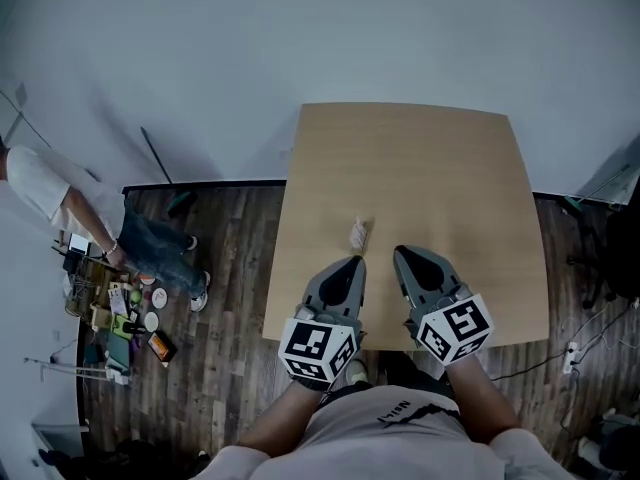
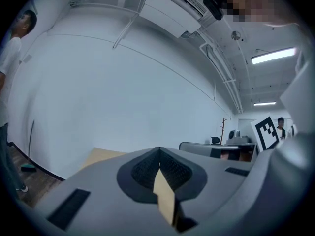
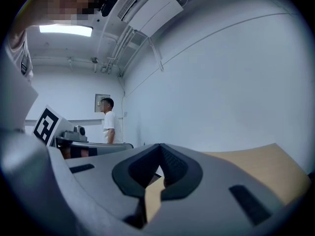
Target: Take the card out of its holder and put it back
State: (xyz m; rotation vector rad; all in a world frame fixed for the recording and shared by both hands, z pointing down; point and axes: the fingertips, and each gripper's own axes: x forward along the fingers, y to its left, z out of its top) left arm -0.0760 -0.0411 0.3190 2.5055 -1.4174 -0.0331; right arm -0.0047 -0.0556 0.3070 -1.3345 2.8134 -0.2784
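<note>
A small pale card in its holder (image 1: pixel 358 234) lies on the light wooden table (image 1: pixel 450 168), left of the middle. My left gripper (image 1: pixel 356 262) hovers just in front of it, tips close to its near end, jaws shut on nothing. My right gripper (image 1: pixel 399 252) hangs a little to the right of the holder, also shut and empty. In the left gripper view the gripper (image 2: pixel 159 150) points up at a white wall, with only a strip of table showing. The right gripper view has the gripper (image 3: pixel 160 146) closed, table behind it. Neither gripper view shows the card.
The table's near edge (image 1: pixel 330 340) runs under my grippers. A person (image 1: pixel 60 203) stands on the dark wood floor at the left beside a pile of small items (image 1: pixel 115 313). Cables and a power strip (image 1: pixel 572 353) lie at the right. Another person (image 3: pixel 107 122) stands by desks.
</note>
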